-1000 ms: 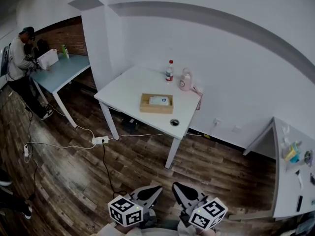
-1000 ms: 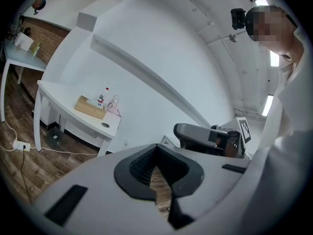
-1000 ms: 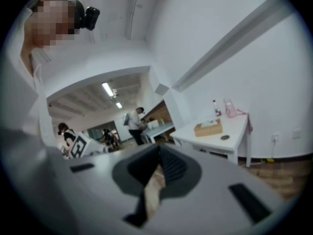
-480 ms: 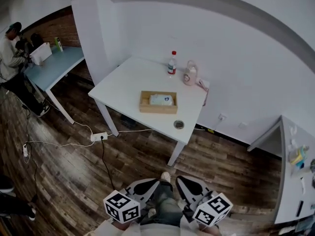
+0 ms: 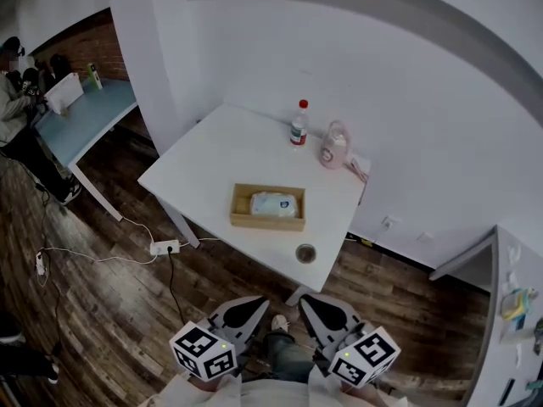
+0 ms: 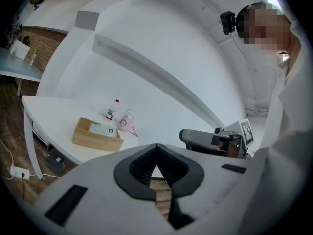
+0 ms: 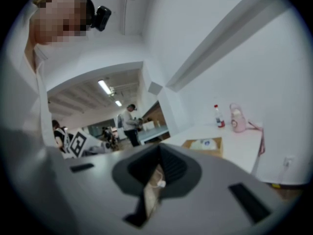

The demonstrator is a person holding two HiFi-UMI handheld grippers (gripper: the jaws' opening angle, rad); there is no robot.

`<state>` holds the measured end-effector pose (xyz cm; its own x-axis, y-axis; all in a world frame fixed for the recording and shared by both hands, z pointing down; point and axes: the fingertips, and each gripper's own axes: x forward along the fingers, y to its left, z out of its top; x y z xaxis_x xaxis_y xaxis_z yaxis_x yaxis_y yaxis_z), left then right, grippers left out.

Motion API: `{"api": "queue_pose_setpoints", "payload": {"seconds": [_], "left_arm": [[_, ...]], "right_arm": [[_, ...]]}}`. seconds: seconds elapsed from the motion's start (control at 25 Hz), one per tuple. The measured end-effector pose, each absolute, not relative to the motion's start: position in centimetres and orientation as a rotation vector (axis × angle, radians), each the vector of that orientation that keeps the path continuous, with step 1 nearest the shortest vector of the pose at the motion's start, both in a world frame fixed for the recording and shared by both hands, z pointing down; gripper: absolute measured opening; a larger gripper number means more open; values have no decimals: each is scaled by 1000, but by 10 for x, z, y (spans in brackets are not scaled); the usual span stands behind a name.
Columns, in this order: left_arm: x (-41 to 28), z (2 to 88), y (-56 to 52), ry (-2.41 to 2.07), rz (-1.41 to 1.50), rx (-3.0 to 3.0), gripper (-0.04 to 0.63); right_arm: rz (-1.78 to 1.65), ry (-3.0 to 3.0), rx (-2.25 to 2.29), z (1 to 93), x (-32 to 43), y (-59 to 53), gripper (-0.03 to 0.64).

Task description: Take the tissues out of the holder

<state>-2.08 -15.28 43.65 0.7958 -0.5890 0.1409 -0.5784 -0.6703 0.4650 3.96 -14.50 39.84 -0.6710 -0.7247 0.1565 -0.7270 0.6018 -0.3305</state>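
1. Wood flooring (image 5: 102, 312) is spreading under a white desk (image 5: 204, 164) that is standing against a white wall (image 5: 382, 100).
2. Low over that flooring, the left tongs (image 5: 254, 305) (image 6: 156, 147) are hanging clenched tip to tip, gripping nothing.
3. Just beside them, the right tongs (image 5: 316, 307) (image 7: 159, 150) are hanging the same way, clenched and empty.
4. Both are sitting well apart from the desk, short of its near edge.
5. On the desk, the tissues (image 5: 273, 203) are lying inside the holder (image 5: 242, 220), an open wooden tray sitting towards the near side.
6. Near the front corner, a round hole (image 5: 305, 253) is showing in the desktop.
7. At the far edge, a bottle (image 5: 299, 124) and a pink jug (image 5: 333, 147) are standing side by side, close to the wall.
8. On the floor by the desk's left leg, a power strip (image 5: 163, 248) is lying.
9. Far left, a person (image 5: 13, 100) is standing at a blue desk (image 5: 93, 117).
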Motion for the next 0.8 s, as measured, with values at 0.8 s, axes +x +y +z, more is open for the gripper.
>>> {"api": "queue_pose_setpoints", "payload": {"seconds": [0.8], "left_arm": [[5,446,-299,-1032,19,2455,17]], "right_arm": [[622,-2868,1123,404,65,-295,11]]}}
